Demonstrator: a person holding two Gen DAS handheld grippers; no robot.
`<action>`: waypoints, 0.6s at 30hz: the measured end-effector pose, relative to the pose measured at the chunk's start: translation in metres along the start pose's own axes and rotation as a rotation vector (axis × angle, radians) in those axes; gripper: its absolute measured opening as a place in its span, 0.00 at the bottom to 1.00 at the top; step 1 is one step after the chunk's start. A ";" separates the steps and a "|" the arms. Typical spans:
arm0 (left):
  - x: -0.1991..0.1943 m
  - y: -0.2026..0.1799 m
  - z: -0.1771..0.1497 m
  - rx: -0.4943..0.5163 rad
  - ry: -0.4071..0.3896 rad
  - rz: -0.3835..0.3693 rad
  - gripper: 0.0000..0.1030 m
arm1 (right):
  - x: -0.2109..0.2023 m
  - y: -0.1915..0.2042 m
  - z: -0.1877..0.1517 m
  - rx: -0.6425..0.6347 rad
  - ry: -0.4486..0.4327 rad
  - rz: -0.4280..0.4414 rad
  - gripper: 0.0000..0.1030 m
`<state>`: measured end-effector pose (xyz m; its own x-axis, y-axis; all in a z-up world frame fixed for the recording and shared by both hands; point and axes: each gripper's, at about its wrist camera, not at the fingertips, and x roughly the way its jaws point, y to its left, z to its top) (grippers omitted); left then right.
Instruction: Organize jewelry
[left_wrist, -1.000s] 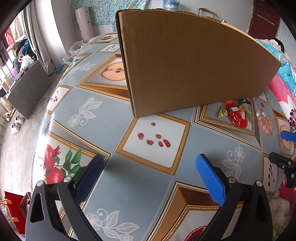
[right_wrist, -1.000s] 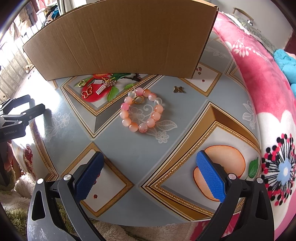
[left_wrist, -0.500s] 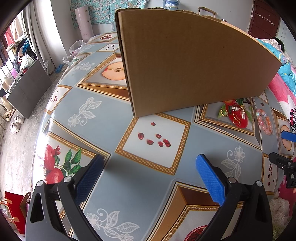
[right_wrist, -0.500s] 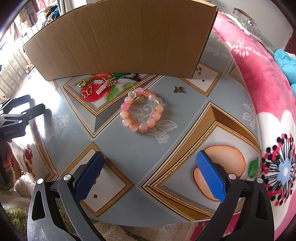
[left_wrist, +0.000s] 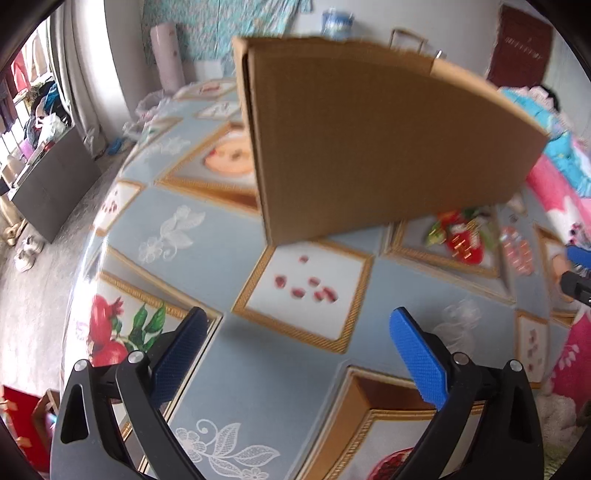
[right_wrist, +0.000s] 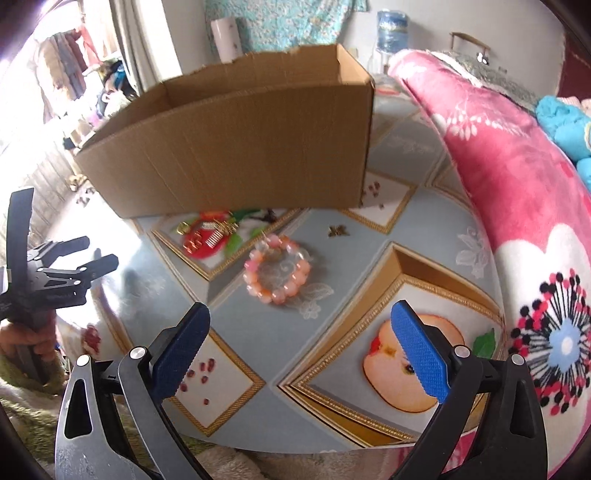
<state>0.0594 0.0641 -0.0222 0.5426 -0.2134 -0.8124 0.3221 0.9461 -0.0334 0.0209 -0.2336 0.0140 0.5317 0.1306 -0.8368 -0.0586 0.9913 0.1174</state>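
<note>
A pink and orange bead bracelet (right_wrist: 277, 267) lies on the patterned table (right_wrist: 332, 266), ahead of my right gripper (right_wrist: 299, 349), which is open and empty. Gold hair clips and small gold pieces (right_wrist: 210, 232) lie left of the bracelet, near the open cardboard box (right_wrist: 236, 147). A small bronze charm (right_wrist: 338, 230) lies to the right of them. My left gripper (left_wrist: 295, 352) is open and empty above the table, facing the box (left_wrist: 369, 147). The clips (left_wrist: 461, 240) and bracelet (left_wrist: 517, 251) show blurred at its right.
A pink floral blanket (right_wrist: 517, 221) covers the right side of the table. The left gripper's body (right_wrist: 48, 280) shows at the left in the right wrist view. A dark cabinet (left_wrist: 48, 184) stands on the floor at the left.
Both grippers have moved: the right one has risen and tilted up, so the box's open top now shows. The left view has shifted slightly and is blurred. Both stay open.
</note>
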 end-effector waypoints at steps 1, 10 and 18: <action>-0.007 -0.003 0.001 0.016 -0.039 -0.031 0.89 | -0.003 0.002 0.001 -0.006 -0.017 0.017 0.91; -0.016 -0.058 0.012 0.278 -0.161 -0.119 0.56 | 0.002 0.036 0.012 -0.065 -0.063 0.137 0.71; 0.002 -0.089 0.020 0.378 -0.116 -0.230 0.32 | 0.018 0.032 0.015 -0.042 -0.016 0.133 0.46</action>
<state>0.0472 -0.0258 -0.0086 0.5001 -0.4538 -0.7375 0.6933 0.7202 0.0270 0.0416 -0.1995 0.0110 0.5306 0.2613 -0.8064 -0.1649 0.9650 0.2041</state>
